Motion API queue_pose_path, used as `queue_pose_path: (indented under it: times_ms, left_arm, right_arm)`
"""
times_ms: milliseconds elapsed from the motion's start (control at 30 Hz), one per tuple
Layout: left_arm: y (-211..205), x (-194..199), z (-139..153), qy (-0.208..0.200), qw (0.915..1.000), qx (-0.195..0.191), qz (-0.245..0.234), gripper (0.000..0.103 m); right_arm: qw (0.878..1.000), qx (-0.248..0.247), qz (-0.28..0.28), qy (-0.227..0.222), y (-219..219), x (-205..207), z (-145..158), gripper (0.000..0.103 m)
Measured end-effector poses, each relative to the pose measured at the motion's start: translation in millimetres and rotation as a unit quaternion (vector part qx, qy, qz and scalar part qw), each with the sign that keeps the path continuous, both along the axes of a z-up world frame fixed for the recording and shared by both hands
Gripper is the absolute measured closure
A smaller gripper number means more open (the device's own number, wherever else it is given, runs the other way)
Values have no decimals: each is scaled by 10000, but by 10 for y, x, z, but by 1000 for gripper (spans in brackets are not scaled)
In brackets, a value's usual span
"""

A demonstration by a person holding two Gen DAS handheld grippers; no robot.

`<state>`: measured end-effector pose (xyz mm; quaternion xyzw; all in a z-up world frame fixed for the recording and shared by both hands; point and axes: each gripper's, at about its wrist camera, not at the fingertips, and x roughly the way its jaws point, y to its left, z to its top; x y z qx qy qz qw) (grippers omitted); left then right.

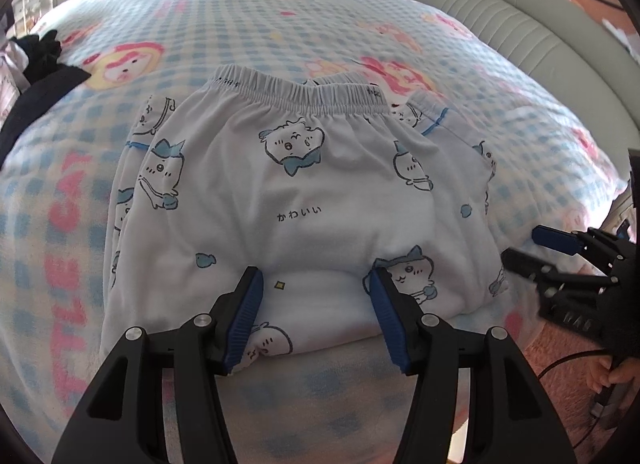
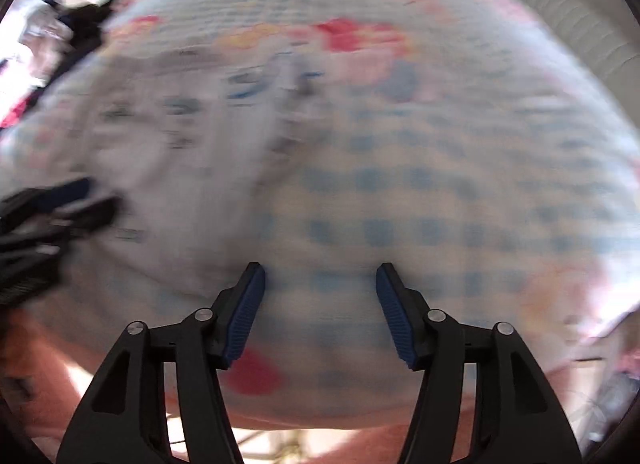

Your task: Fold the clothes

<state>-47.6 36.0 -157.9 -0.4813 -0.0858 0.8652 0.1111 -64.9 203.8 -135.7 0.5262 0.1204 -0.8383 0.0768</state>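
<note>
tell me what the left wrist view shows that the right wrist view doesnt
Only the left wrist view: sharp cartoon-cat print and elastic waistband on the folded white pants, plus the right claw beside them. Only the right wrist view: the right claw open over bare checkered blanket, blurred. Both: pants, blanket, dark clothes far left.

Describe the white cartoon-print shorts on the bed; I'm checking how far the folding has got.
The white shorts look like thin, soft cotton, printed with blue-accented cartoon animals and a short line of Japanese text. The gathered elastic waistband lies at the far edge, and blue-piped hems show at both sides. They lie folded into a compact stack on the blue checked blanket. The left gripper stands open over the near edge; whether it touches is unclear. The right gripper is apart, off to the side.
</note>
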Motion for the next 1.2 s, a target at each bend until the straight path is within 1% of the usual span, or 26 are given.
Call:
queue_pose_path:
  times_ms: [33,67,100,133,200,233,333,367,400,467,533,567,633,667,700,733,767,800,833,900,967,1000,1033,1067,1100,1200]
  left_arm:
    - [-1,-5,-2,4,10000,22,-10,45]
    - [-3,-11,-4,8,10000,44,-20,44]
    - [-8,-12,-2,13,10000,74,-20,44]
    - [-21,-3,8,21,9999,121,0,44]
    - [-67,32,47,59,9996,281,71,44]
    - [-103,57,71,85,9992,359,125,44]
    - [-281,150,125,128,9985,377,377,44]
    - [-334,161,122,100,9984,366,411,44]
    - [-410,180,115,51,9984,348,435,44]
    - [-584,216,109,-111,9990,242,369,46]
    - [-731,247,156,-136,9989,257,363,46]
    - [-791,263,183,-119,9986,224,464,46]
    - [-910,287,213,-114,9963,-149,838,46]
    - [-956,296,217,-91,9960,-77,891,46]
    - [-1007,314,223,-54,9956,133,927,46]
    - [-1052,332,226,-19,9948,366,952,46]
    - [-1061,341,213,-13,9942,496,955,46]
    - [-1021,329,183,-53,9949,299,957,46]
    - [-980,318,154,-93,9953,101,960,46]
    - [-878,246,90,-225,9943,-411,957,46]
    - [-871,262,89,-226,9916,-680,1080,44]
    - [-856,267,117,-167,9886,-897,1200,44]
    - [-814,264,174,-33,9813,-1347,1371,44]
    - [-769,257,233,122,9749,-1673,1467,46]
    - [-720,227,294,301,9762,-1649,1375,46]
    - [-564,49,460,679,9882,-1028,907,45]
  right_arm:
    - [9999,-56,-73,60,45,-7,28,45]
    - [9991,-417,-96,63,95,-3,74,45]
    - [9957,-918,-97,41,148,5,127,45]
    - [9925,-1222,7,33,133,28,163,45]
    - [9858,-1650,308,34,43,86,218,45]
    - [9844,-1697,453,23,-39,108,212,45]
    - [9923,-1116,519,-133,-240,51,14,47]
    - [9949,-888,431,-183,-262,20,-59,47]
    - [9961,-783,332,-225,-246,-18,-110,44]
    - [9970,-698,302,-132,-230,-48,-64,43]
    - [9981,-536,315,18,-238,-61,5,40]
    - [9986,-378,339,115,-257,-60,37,40]
    - [9991,-188,287,262,-219,-48,67,40]
    - [9991,-172,229,319,-197,-55,82,40]
    - [9989,-277,141,354,-144,-48,117,40]
    - [9983,-475,63,321,-103,-47,111,40]
    - [9972,-696,-5,260,-73,-52,82,40]
    - [9956,-916,-74,198,-42,-57,54,40]
    - [9948,-1010,-94,125,-69,-76,1,41]
    - [9963,-846,-158,23,-67,-72,-97,42]
    - [9963,-802,-294,14,-6,-87,-79,42]
    - [9968,-682,-412,68,36,-103,-47,42]
    - [9970,-551,-513,156,77,-118,-6,42]
    - [9965,-546,-579,266,130,-127,55,42]
    - [9954,-645,-610,350,177,-125,121,42]
    - [9925,-1003,-422,555,155,-161,302,42]
